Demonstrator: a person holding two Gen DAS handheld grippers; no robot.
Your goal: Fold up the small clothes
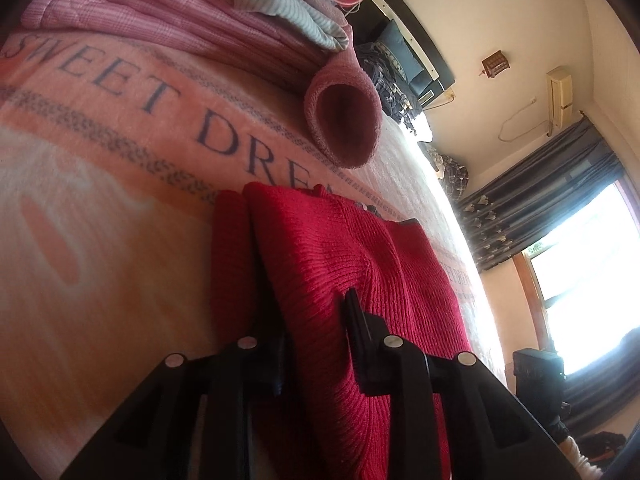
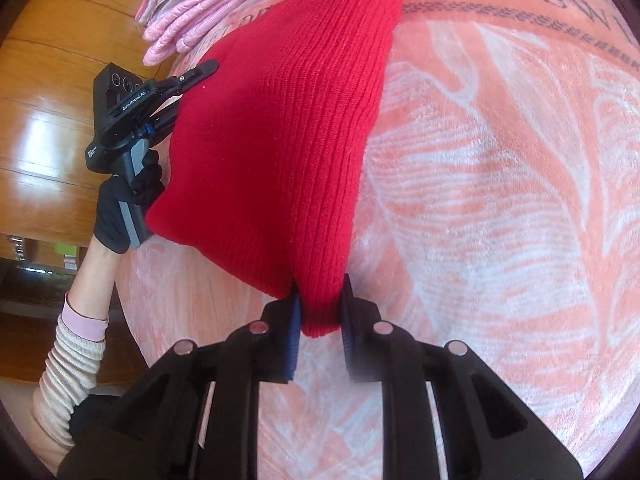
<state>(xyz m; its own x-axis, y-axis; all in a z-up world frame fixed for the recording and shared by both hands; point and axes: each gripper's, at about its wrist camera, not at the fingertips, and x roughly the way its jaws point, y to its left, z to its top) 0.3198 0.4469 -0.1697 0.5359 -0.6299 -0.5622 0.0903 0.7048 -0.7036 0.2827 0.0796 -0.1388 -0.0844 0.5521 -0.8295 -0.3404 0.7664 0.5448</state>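
A red knitted garment (image 1: pixel 320 248) hangs stretched between both grippers above a pink blanket (image 1: pixel 100 152) printed with "SWEET DREAMS". My left gripper (image 1: pixel 308 308) is shut on one lower corner of it, the knit bunched between its black fingers. In the right wrist view the same red garment (image 2: pixel 288 128) runs from my right gripper (image 2: pixel 320 300), shut on its near corner, up to the left gripper (image 2: pixel 188 76), held by a gloved hand (image 2: pixel 120 212). The left gripper's tips are partly hidden behind the cloth.
Folded pink and striped bedding (image 1: pixel 180 4) is piled at the blanket's far end, with a rolled pink towel (image 1: pixel 344 120) beside it. A wooden floor (image 2: pixel 60 100) lies past the bed edge. Curtains and a bright window (image 1: pixel 580 260) stand to the right.
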